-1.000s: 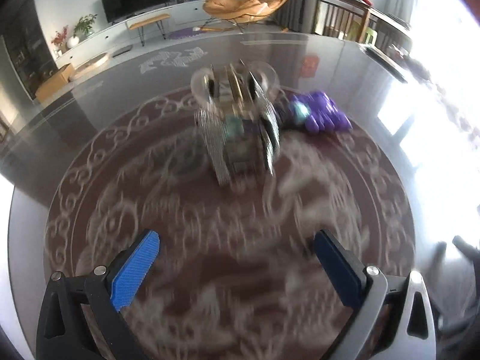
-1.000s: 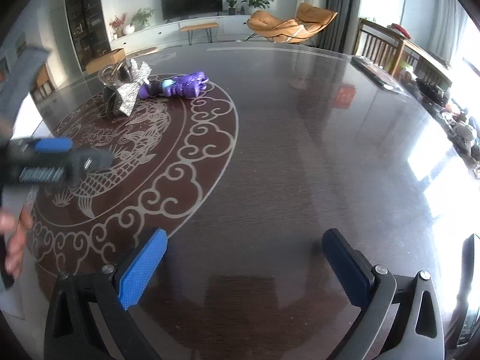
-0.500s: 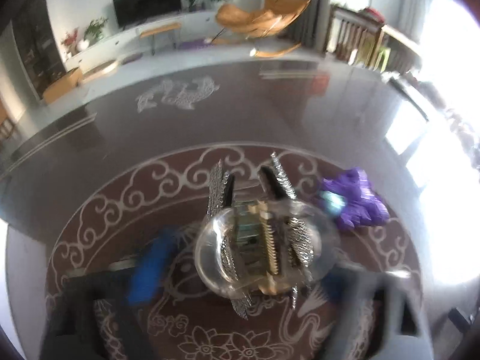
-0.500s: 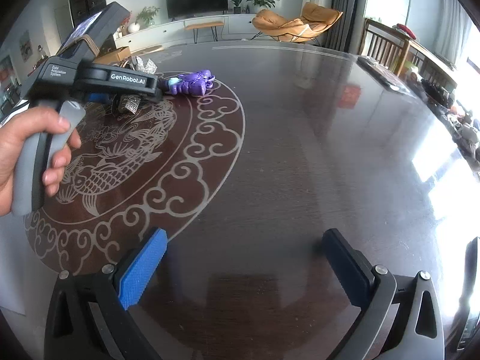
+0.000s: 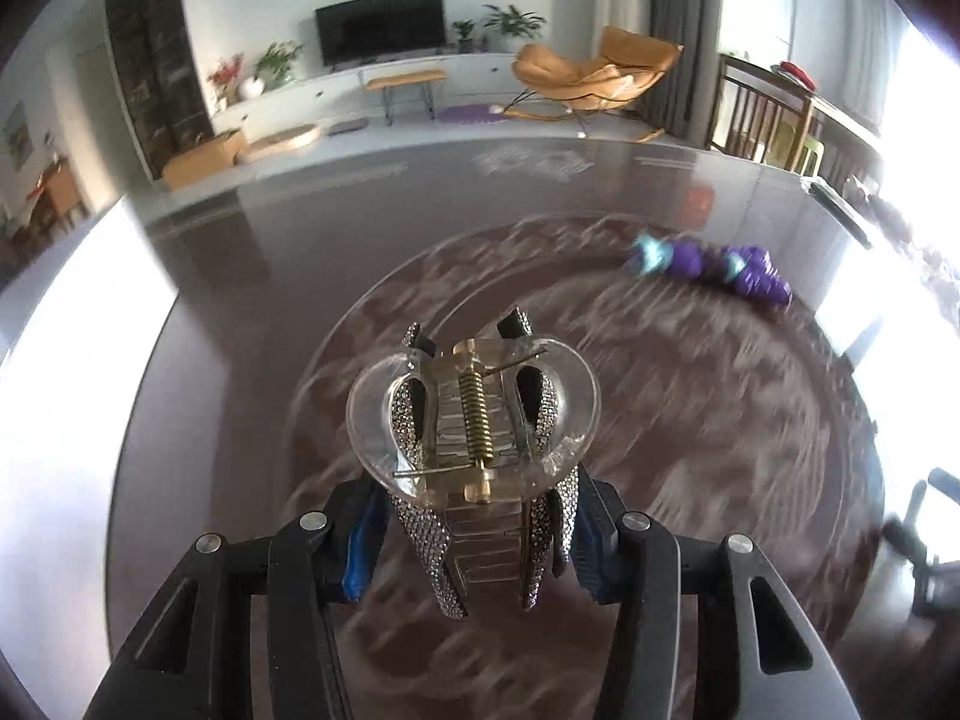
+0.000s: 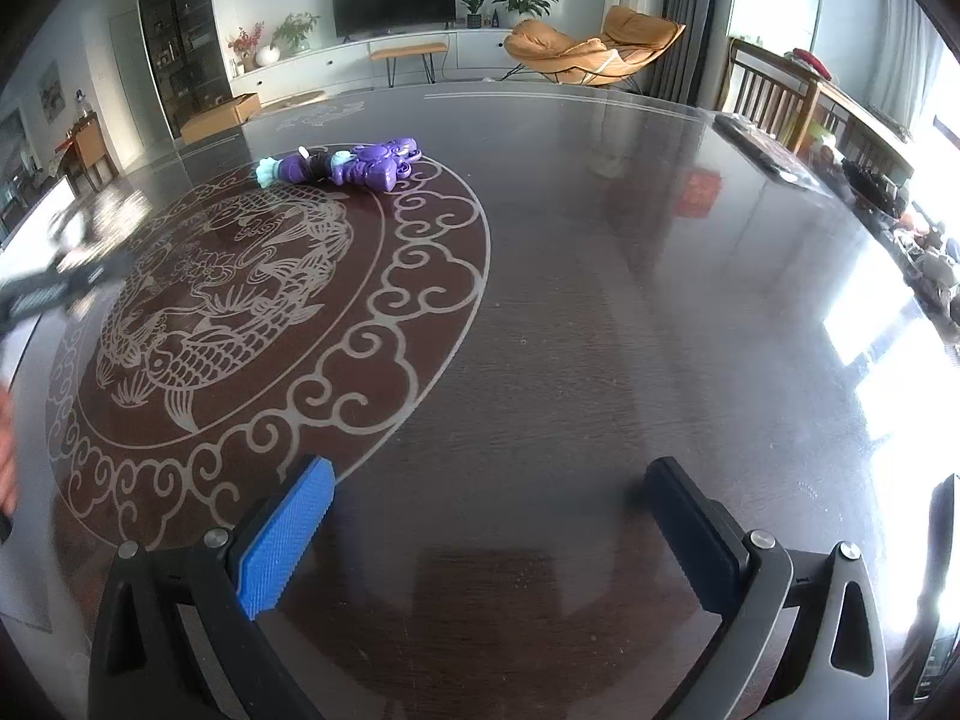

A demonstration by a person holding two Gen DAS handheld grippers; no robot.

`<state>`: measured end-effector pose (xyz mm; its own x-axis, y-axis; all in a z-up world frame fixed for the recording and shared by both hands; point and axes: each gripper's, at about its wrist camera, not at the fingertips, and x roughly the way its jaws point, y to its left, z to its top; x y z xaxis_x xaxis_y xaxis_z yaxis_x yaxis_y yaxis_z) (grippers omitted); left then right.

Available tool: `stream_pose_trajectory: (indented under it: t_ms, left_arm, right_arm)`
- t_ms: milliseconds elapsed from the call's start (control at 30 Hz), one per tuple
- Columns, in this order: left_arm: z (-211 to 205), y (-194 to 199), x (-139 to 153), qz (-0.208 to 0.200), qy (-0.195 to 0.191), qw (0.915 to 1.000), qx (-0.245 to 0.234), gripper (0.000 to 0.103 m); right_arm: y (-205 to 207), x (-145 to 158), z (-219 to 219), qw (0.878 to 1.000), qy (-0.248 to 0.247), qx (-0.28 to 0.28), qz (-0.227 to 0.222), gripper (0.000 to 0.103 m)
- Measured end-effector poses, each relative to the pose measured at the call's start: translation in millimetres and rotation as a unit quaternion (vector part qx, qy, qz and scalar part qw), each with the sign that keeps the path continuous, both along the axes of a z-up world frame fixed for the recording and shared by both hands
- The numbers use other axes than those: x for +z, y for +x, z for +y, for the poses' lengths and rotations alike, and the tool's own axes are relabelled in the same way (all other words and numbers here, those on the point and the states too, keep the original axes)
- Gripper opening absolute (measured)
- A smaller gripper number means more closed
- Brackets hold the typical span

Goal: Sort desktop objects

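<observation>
My left gripper [image 5: 474, 546] is shut on a clear rhinestone hair claw clip [image 5: 474, 420] and holds it above the dark round table [image 5: 690, 420]. A purple toy figure [image 5: 714, 264] lies on the table to the far right of the clip. In the right wrist view the same purple toy [image 6: 354, 168] lies at the far edge of the round fish pattern [image 6: 240, 312]. My right gripper [image 6: 489, 534] is open and empty, low over the table's near side. The left gripper's body shows blurred at the left edge of the right wrist view [image 6: 48, 288].
The glossy table has a patterned disc [image 6: 420, 276] in its left half. Dark objects [image 6: 756, 144] lie at the far right rim. Chairs and a living room stand beyond the table.
My left gripper closed on the hair clip and lifted it off the table, moving left. The clip no longer lies beside the purple toy. My right gripper has stayed still.
</observation>
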<state>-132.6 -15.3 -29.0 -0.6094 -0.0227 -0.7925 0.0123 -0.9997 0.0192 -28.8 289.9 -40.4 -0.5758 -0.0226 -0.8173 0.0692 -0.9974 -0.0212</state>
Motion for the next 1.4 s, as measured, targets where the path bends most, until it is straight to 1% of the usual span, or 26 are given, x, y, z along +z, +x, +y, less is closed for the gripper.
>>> stream_pose_trajectory:
  t_ms: [67, 100, 133, 167, 200, 233, 267, 300, 600, 1400]
  left_arm:
    - [-17.9, 12.9, -6.2, -0.010, 0.009, 0.9999, 0.009, 0.052]
    - [-27.9, 17.4, -12.0, -0.022, 0.016, 0.9995, 0.016, 0.052]
    - [-30.3, 20.0, -15.5, -0.026, 0.021, 0.9993, 0.019, 0.056]
    - [-33.3, 23.7, -14.7, -0.018, 0.018, 0.9995, 0.017, 0.074]
    - [-34.7, 24.4, -16.4, -0.022, 0.009, 0.9995, 0.021, 0.085]
    - [-35.0, 24.2, -21.6, -0.031, -0.006, 0.9992, 0.025, 0.103]
    - [-35.9, 25.7, -23.3, -0.024, -0.002, 0.9994, 0.025, 0.103]
    - [-37.9, 25.9, -22.9, -0.029, 0.009, 0.9993, 0.022, 0.103]
    - [-31.4, 31.3, -16.2, -0.027, 0.009, 0.9993, 0.023, 0.103]
    - [-33.9, 32.1, -18.2, -0.026, 0.009, 0.9993, 0.024, 0.103]
  right_arm:
    - [0.6, 0.7, -0.7, 1.000, 0.002, 0.000, 0.001, 0.103]
    - [1.1, 0.8, -1.1, 1.000, 0.004, 0.000, 0.002, 0.103]
    - [1.6, 0.8, -2.0, 1.000, 0.005, -0.001, 0.002, 0.103]
    - [2.2, 1.0, -2.5, 1.000, 0.007, -0.001, 0.003, 0.103]
    - [2.1, 1.6, -2.7, 1.000, 0.008, -0.001, 0.004, 0.103]
    - [2.0, 1.7, -3.0, 1.000, 0.009, -0.001, 0.004, 0.103]
    - [2.0, 1.2, -2.8, 1.000, 0.010, -0.001, 0.004, 0.103]
    - [1.9, 1.2, -2.7, 1.000, 0.010, -0.001, 0.004, 0.103]
    - [2.5, 1.7, -2.9, 1.000, 0.018, -0.007, 0.008, 0.103]
    - [3.2, 2.8, -3.6, 1.000, 0.024, -0.010, 0.011, 0.103]
